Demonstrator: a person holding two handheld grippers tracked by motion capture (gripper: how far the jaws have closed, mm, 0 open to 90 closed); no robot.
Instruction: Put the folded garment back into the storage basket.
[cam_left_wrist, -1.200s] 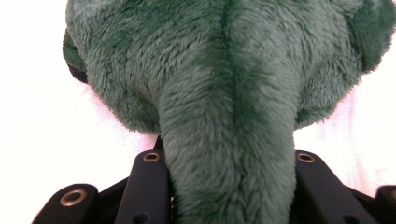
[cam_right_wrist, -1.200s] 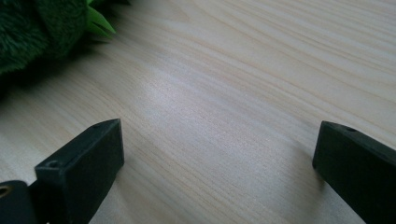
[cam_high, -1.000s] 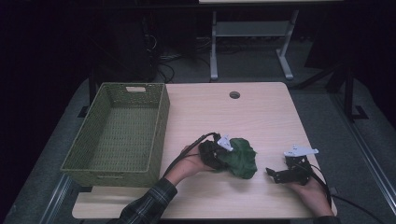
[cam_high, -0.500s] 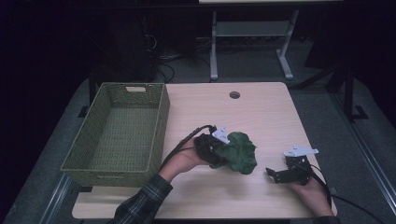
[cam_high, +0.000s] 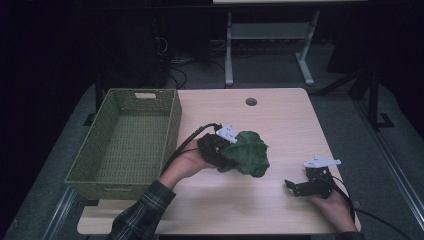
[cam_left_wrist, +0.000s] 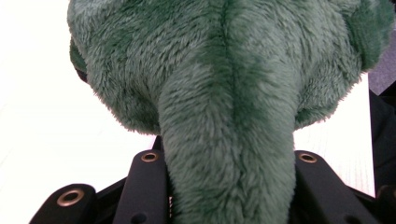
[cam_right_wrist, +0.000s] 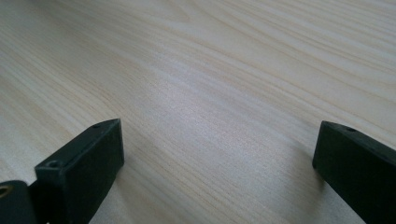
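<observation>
Plush toy (cam_high: 248, 153): green, furry, held above the middle of the counter; in the left gripper view (cam_left_wrist: 224, 116) a narrow seamed part of it runs down between the two black jaws, the wider body spreading beyond them.
Basket (cam_high: 85, 172): green woven, rectangular, open top, a handle slot in its far wall; stands on the left end of the counter, nothing lying inside it.
Left hand (cam_high: 186, 162): comes in from the bottom edge in a plaid sleeve (cam_high: 140, 215), just right of the basket, gripping the left tongs.
Left tongs (cam_high: 222, 150): clamped on the plush toy, a pale plate on top, black cable looping back toward the basket side.
Counter (cam_high: 280, 120): pale wood grain, a round cable hole (cam_high: 251, 101) near its far edge.
Right tongs (cam_high: 295, 186): low over the right front of the counter, pointing left, well apart from the toy; in the right gripper view (cam_right_wrist: 215, 163) the jaws stand wide apart with bare wood between them.
Right hand (cam_high: 332, 207): at the right front corner, holding the right tongs.
</observation>
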